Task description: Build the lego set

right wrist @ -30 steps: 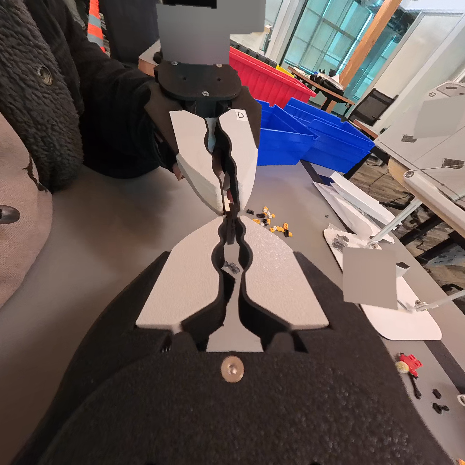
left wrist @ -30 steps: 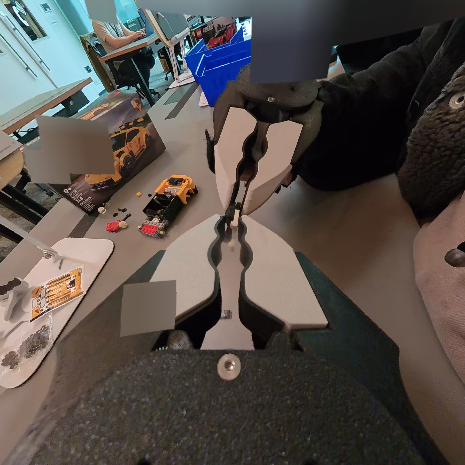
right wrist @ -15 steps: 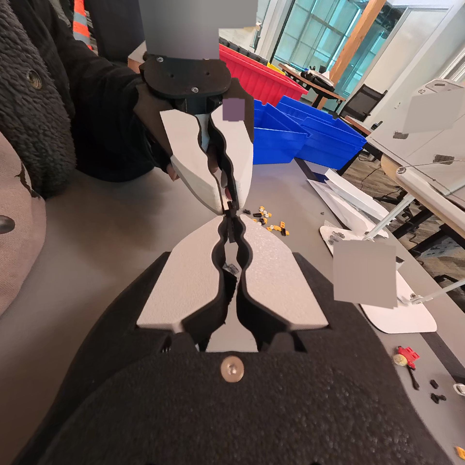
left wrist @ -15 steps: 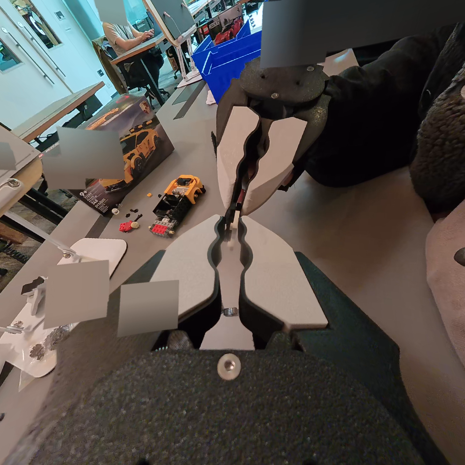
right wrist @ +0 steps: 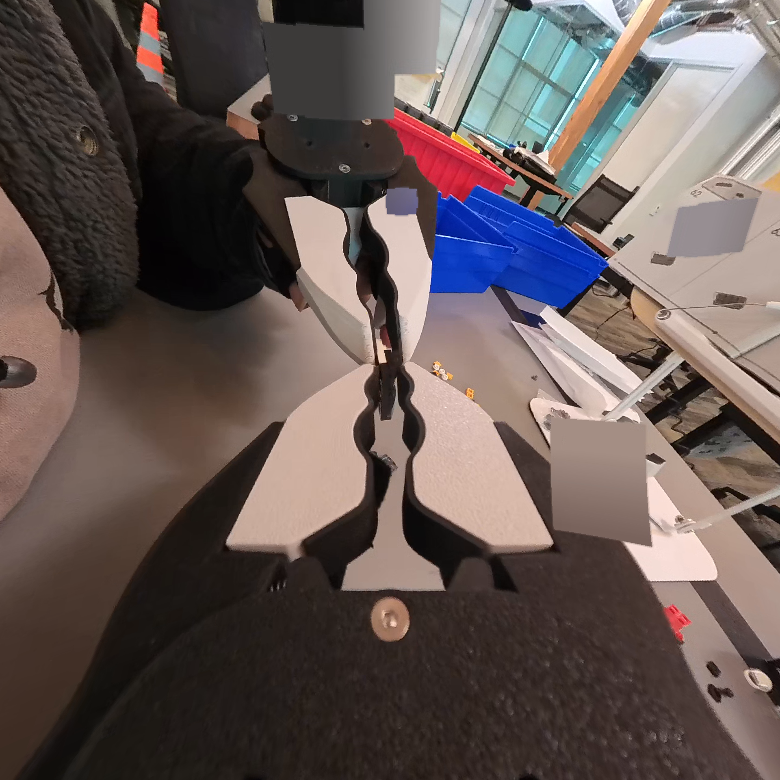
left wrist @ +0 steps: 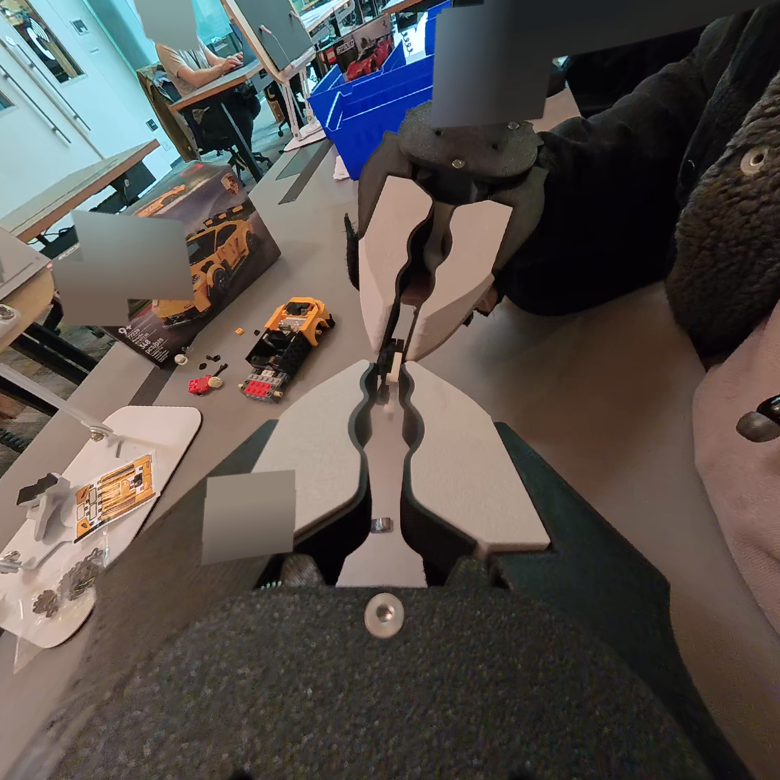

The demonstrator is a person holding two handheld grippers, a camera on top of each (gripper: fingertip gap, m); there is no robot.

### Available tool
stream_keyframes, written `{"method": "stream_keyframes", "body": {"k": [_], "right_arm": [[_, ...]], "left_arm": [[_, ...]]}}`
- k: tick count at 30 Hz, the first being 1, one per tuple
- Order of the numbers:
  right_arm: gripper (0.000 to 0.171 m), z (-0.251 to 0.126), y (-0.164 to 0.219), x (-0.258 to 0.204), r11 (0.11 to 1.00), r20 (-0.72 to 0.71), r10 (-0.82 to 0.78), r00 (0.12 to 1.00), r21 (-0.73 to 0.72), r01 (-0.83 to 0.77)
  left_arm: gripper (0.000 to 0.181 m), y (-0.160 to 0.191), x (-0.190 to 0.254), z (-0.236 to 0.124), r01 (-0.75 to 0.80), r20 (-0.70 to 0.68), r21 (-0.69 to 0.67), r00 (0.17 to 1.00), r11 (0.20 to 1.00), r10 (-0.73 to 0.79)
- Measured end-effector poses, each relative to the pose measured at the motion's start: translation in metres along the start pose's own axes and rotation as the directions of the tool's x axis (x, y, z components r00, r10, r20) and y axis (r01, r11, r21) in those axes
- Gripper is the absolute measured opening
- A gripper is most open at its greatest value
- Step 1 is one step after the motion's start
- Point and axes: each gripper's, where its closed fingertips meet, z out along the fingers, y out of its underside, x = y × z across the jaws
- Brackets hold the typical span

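Note:
My left gripper [left wrist: 388, 376] is shut on a small white lego piece [left wrist: 393, 366] at its fingertips. My right gripper [right wrist: 388, 376] is shut on a thin black lego piece [right wrist: 387, 397]. The two grippers meet tip to tip above the grey table [left wrist: 570, 401], with the white piece [right wrist: 382, 356] and the black piece [left wrist: 384, 358] held against each other. Whether they are joined is hidden by the fingers. The right gripper also shows in the left wrist view [left wrist: 394, 352], and the left gripper in the right wrist view [right wrist: 385, 358]. A partly built orange and black lego car [left wrist: 291, 342] lies to the left.
The set's box [left wrist: 202, 261] stands behind the car, with small loose pieces and a red piece [left wrist: 201, 383] beside it. A sticker sheet [left wrist: 114, 494] and a parts bag lie on a white base. Blue bins [right wrist: 506, 253] and loose orange pieces [right wrist: 443, 373] lie farther off. My left and right fingertips are right by each other.
Both grippers stay shut and tip to tip. They have shifted slightly together, so the car and box sit a little differently in view. The held pieces look pressed closer.

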Motion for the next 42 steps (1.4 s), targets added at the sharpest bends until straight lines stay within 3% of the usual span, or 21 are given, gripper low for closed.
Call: {"method": "stream_keyframes", "body": {"k": [17, 20, 26, 31, 36, 42], "right_arm": [[0.006, -0.004, -0.009, -0.002, 1.000, 0.008, 0.012, 1.000, 0.024, -0.012], [0.006, -0.003, -0.010, -0.005, 0.999, 0.025, 0.018, 1.000, 0.032, -0.019], [0.007, -0.004, -0.014, -0.009, 0.999, 0.052, 0.007, 0.999, 0.050, -0.010], [0.007, -0.005, -0.024, -0.011, 0.994, 0.010, -0.074, 0.997, 0.082, 0.073], [0.026, -0.009, -0.015, -0.003, 0.996, -0.010, -0.077, 0.997, 0.041, 0.077], [0.022, -0.002, -0.005, -0.012, 0.996, 0.018, -0.094, 0.995, 0.008, 0.094]], "left_arm": [[0.009, -0.010, 0.003, -0.004, -0.045, 0.009, 0.059, 0.999, 0.997, 0.044], [0.017, -0.011, 0.002, -0.004, -0.070, 0.018, 0.069, 0.997, 0.995, 0.069], [0.009, -0.012, 0.009, -0.006, -0.083, -0.004, 0.086, 0.996, 0.993, 0.084], [0.009, -0.018, 0.009, -0.010, -0.216, 0.072, 0.165, 0.976, 0.962, 0.207], [0.009, -0.022, 0.013, -0.015, -0.293, 0.107, 0.211, 0.955, 0.933, 0.276], [0.009, -0.024, 0.015, -0.017, -0.256, 0.092, 0.253, 0.966, 0.933, 0.240]]}}
